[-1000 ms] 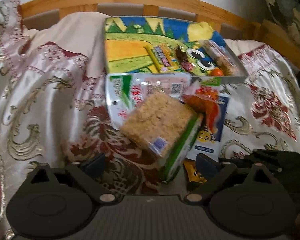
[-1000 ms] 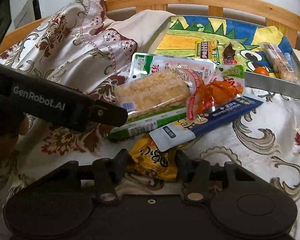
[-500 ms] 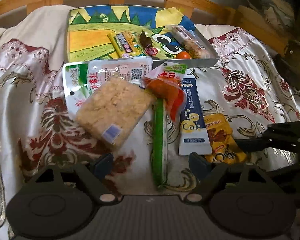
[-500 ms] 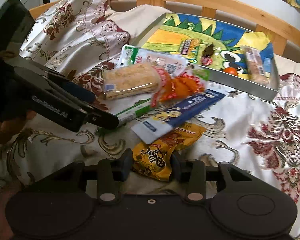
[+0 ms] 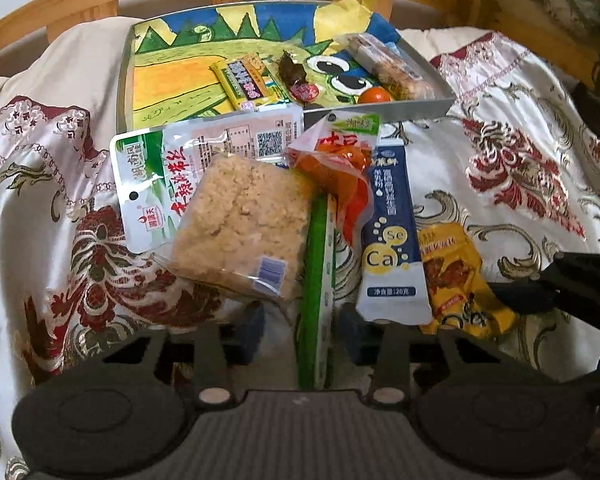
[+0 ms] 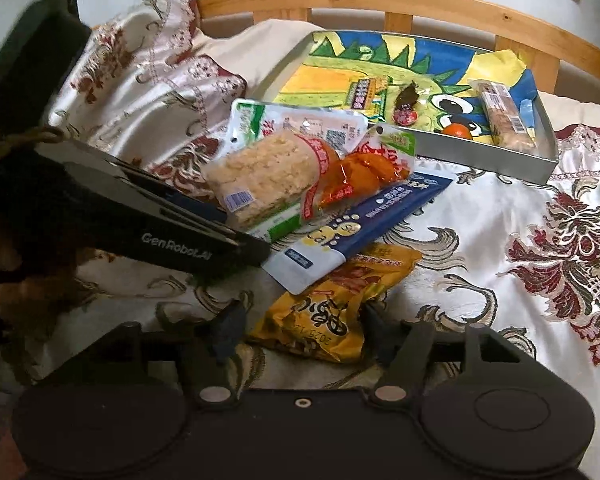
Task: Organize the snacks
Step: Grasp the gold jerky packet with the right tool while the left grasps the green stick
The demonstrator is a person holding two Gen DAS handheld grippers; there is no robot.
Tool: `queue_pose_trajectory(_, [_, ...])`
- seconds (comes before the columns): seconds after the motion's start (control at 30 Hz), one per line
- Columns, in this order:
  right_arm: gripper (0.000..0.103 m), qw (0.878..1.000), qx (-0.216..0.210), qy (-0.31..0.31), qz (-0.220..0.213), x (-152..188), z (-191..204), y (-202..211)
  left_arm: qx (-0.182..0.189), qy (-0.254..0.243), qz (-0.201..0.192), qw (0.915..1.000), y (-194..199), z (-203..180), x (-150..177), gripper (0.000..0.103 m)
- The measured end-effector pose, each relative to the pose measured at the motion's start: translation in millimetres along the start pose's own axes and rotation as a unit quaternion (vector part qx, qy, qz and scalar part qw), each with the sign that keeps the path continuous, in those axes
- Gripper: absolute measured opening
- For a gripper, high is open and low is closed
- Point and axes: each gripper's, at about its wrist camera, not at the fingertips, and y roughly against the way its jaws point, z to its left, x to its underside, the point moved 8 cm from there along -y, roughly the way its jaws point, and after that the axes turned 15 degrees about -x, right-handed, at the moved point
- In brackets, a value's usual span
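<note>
1. On the bed's satin cover [image 5: 500, 184], my left hand-held gripper [image 5: 302, 330] is closing on the thin green packet [image 5: 316, 280]; its pads aren't touching yet.
2. My right hand-held gripper [image 6: 302, 332] is opening around the yellow snack bag [image 6: 324, 312].
3. Both look light, crinkly and slippery; I'd pinch the sealed ends.
4. The dinosaur-print tray [image 5: 380, 114] waits beyond.

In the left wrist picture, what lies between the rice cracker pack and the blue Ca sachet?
The long green packet lies between the rice cracker pack and the blue Ca sachet, with the orange snack bag at its far end. The left wrist view shows this.
</note>
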Motion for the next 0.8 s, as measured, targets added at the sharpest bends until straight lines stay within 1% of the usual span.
queue_pose_trajectory(0.1, [0.061,1.0,0.012,0.017,0.009,0,3,0,0.007,0.005,0.013,0.9999,1,-2,3,0.029])
queue_pose_trajectory(0.13, [0.061,1.0,0.014,0.02,0.012,0,4,1,0.012,0.004,0.019,0.9997,2,-3,4,0.023])
queue_pose_trajectory(0.2, [0.061,0.999,0.018,0.025,0.016,0,3,4,0.019,0.001,0.036,0.9992,5,-4,9,0.022])
queue_pose_trajectory(0.27, [0.06,0.999,0.026,0.026,0.019,0,2,9,0.026,0.002,0.049,0.9984,10,-4,12,0.018])
queue_pose_trajectory(0.37, [0.061,0.999,0.035,0.03,0.023,0,-1,17,0.029,0.01,0.057,0.9979,15,-4,15,0.019])
queue_pose_trajectory(0.5, [0.061,0.999,0.026,0.014,0.018,0,-6,21,0.019,0.002,0.049,0.9986,11,-7,12,0.019])
queue_pose_trajectory(0.6, [0.061,1.0,0.023,0.009,0.016,-1,-8,22,0.02,0.008,0.041,0.9989,7,-7,6,0.02])
queue_pose_trajectory(0.8, [0.065,1.0,0.023,0.007,0.008,-1,-10,20,0.021,0.019,0.047,0.9985,-7,-9,-10,0.02])
